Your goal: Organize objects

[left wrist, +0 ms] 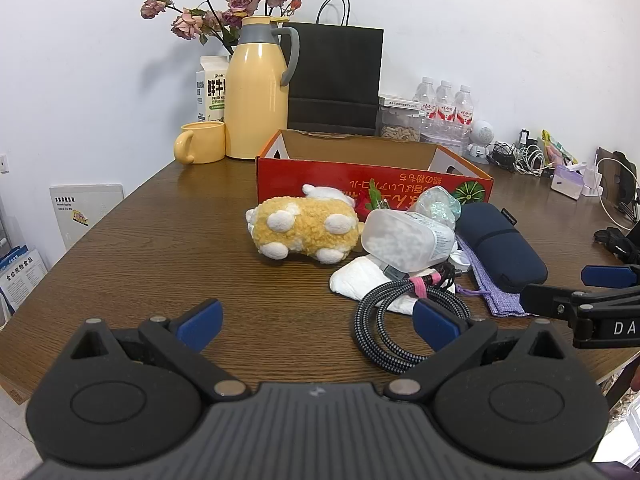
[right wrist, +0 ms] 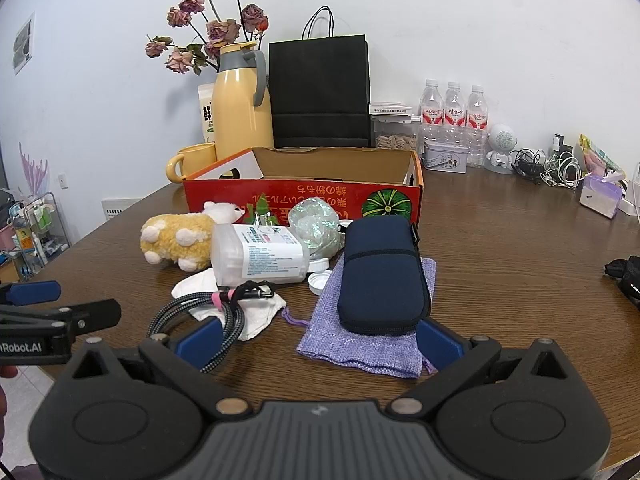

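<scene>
Nearest the cameras, both tools hang over the brown worktop point(right wrist: 520, 248) with nothing between their blue pads; the left tool point(left wrist: 318, 322) stands spread wide just short of the braided cable point(left wrist: 384, 320), and the right tool point(right wrist: 320, 340) is just as wide, its pads flanking the near end of the navy pouch point(right wrist: 380, 276). That cable is coiled and cinched by a pink strap, limp and light (it would likely sag or unwind if taken by one loop), so the strapped bundle looks the safest place to pinch; it lies partly on a crumpled white cloth point(right wrist: 256, 316), soft and easy to drag along by mistake. Beside it, the pouch rests on a lilac knitted bag point(right wrist: 360, 344); the pouch seems padded and firm enough to take across its narrow width, while the bag is floppy and best gathered at an edge once uncovered. Further back lies a frosted plastic container point(right wrist: 260, 256) on its side, probably light but smooth, so a grip across its flat faces seems wise; two small white caps point(right wrist: 318, 276) sit just beside it. Behind comes the yellow plush toy point(left wrist: 304, 228), squashy and forgiving anywhere on its body; farthest stands the open red cardboard box point(right wrist: 304, 196), seemingly the likely place for them all.
</scene>
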Motion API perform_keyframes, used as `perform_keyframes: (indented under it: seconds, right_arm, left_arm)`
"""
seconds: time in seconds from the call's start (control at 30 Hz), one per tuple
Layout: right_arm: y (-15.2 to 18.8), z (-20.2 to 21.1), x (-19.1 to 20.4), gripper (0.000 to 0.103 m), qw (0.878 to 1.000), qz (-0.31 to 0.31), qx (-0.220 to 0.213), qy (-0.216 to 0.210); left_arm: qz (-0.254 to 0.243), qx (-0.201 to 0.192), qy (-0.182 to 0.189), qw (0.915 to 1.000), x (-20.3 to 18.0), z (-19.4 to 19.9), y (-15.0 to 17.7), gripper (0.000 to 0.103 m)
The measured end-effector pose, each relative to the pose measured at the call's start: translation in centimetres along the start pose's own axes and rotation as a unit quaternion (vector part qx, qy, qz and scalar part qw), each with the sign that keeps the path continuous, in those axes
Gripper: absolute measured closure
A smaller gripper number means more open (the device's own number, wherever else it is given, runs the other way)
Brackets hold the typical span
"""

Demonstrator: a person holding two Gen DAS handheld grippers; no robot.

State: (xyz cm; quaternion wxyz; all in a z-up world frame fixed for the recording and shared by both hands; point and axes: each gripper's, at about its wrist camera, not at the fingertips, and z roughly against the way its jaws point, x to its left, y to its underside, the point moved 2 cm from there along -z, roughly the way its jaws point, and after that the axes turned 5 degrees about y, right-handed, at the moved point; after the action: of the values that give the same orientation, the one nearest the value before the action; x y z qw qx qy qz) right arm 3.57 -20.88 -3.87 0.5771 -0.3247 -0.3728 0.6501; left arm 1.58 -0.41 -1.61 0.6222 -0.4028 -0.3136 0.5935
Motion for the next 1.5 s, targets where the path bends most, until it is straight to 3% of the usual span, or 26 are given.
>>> perform_keyframes:
  seconds: [1.5]
  right_arm:
    - [0.15,-0.39,-0.33,0.0,1.0,-0.006,0.002,-0.002]
  left_arm:
    - [0.004,0.011,0.008,0.9999,-0.02,-0.47,-0.11,0.0]
